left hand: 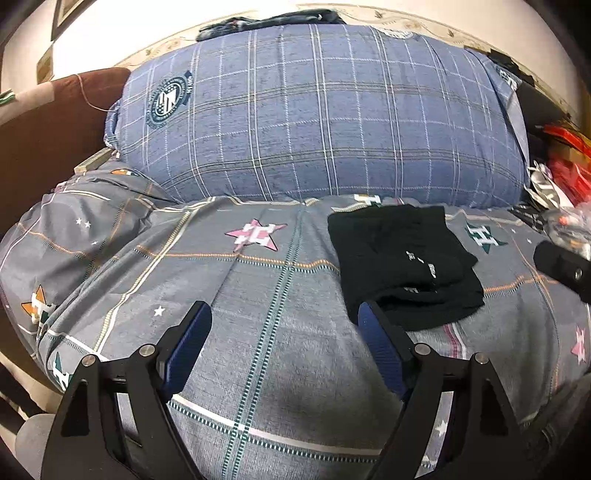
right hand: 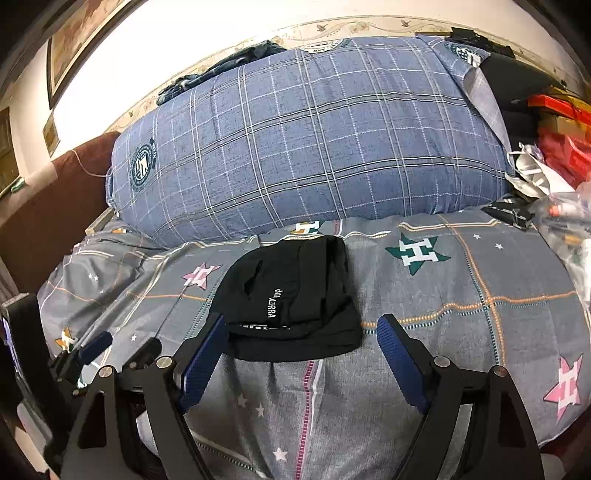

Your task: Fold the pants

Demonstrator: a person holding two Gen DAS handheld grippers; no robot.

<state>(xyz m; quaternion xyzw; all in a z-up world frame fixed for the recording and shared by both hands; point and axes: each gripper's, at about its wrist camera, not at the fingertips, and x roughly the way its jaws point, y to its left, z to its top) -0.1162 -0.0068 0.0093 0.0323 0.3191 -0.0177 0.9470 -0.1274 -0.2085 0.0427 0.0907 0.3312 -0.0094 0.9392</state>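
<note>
The black pants (left hand: 402, 262) lie folded into a compact stack on the grey star-patterned bedsheet (left hand: 258, 295), with white lettering on top. In the right wrist view the folded pants (right hand: 295, 295) sit just beyond my fingers, centred. My left gripper (left hand: 284, 317) is open over bare sheet, with the pants to the right of its right finger. My right gripper (right hand: 301, 325) is open too, its blue pads clear of the near edge of the pants. Nothing is held. The left gripper (right hand: 110, 345) also shows at the lower left of the right wrist view.
A big blue plaid pillow (left hand: 317, 118) lies across the back of the bed, with dark clothing (left hand: 269, 22) on top of it. Red packages (left hand: 569, 166) and plastic clutter (right hand: 565, 221) crowd the right side. A brown headboard (left hand: 44, 140) stands at the left.
</note>
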